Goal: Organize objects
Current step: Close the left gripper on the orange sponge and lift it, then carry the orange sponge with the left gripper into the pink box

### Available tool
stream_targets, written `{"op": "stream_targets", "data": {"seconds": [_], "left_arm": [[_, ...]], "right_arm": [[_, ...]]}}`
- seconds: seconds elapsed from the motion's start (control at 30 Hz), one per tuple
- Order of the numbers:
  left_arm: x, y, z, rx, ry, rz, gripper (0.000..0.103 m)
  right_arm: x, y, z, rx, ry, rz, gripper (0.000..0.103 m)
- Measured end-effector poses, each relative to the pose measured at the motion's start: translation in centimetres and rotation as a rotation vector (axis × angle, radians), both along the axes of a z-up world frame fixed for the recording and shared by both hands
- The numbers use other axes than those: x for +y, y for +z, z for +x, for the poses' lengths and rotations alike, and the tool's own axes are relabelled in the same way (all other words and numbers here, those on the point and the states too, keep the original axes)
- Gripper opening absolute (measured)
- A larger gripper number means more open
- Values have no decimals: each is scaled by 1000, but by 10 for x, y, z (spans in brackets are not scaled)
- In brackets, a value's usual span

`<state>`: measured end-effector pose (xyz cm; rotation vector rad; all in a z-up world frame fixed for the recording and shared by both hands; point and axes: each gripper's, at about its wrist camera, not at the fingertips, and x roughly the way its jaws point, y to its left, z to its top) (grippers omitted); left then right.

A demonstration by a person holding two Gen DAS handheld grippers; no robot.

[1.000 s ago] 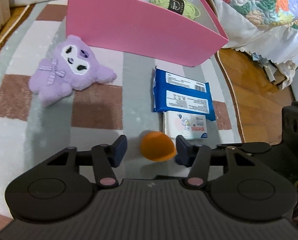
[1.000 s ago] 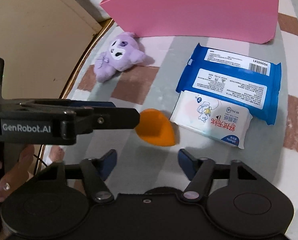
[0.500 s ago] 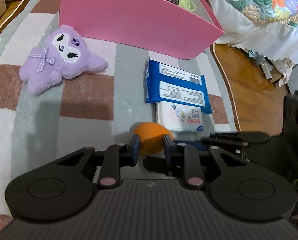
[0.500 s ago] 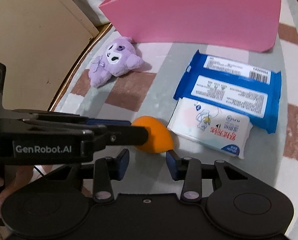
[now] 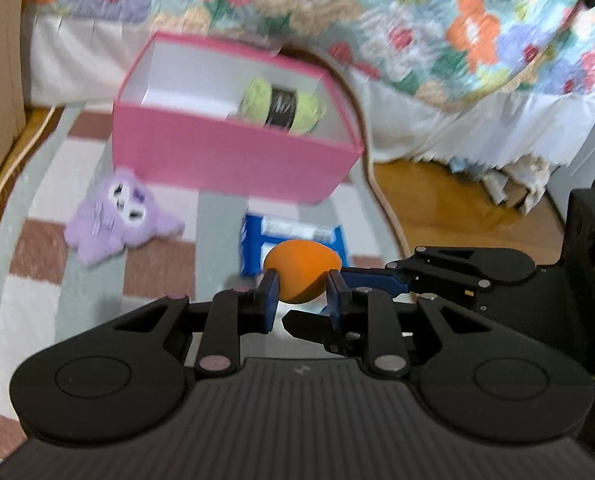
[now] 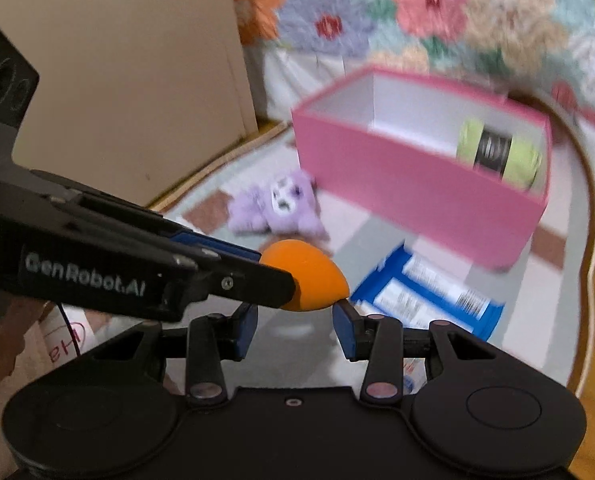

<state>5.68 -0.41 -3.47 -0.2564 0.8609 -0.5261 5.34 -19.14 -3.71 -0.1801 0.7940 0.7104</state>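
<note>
An orange egg-shaped sponge (image 5: 302, 266) hangs in the air above the rug, and my left gripper (image 5: 301, 292) is shut on it. From the right, my right gripper (image 6: 295, 316) has its jaws drawn narrow, and its tips pinch the sponge's (image 6: 309, 276) lower edge and pointed end. The pink box (image 5: 233, 156) stands open beyond, with a green yarn skein (image 5: 281, 106) inside. A purple plush (image 5: 117, 216) lies on the rug left of a blue wipes pack (image 5: 253, 236). My grippers hide most of the pack.
A checked rug (image 5: 37, 280) covers the floor. Behind the box hangs a floral quilt (image 5: 417, 20) with a white skirt. Bare wood floor (image 5: 457, 208) shows to the right, and a beige panel (image 6: 137, 80) stands at the left.
Both grippers closed in on the orange sponge and then rose with it off the rug. The views tilted up, so the box's inside and the quilt now show.
</note>
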Motion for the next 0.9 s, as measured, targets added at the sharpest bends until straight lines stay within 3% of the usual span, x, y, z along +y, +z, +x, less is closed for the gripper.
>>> {"op": "stream_targets", "data": {"seconds": [0.17,0.47,0.67,0.9], "left_arm": [[-10,31,-2,-48,-15,12,24],[-32,69,19,-93,-32,0,24],[-44,80,55,-81,-48,-16,24],[-59,77,113,-14,-49,-31,23]], "right_arm": [[-4,29,-6,-101,11,-21,47],[-13,68,11,-204,-20,-78,47],[-21,87,43,-180,-45,-113,47],[-26,92,95,-108,-59,-156,47]]}}
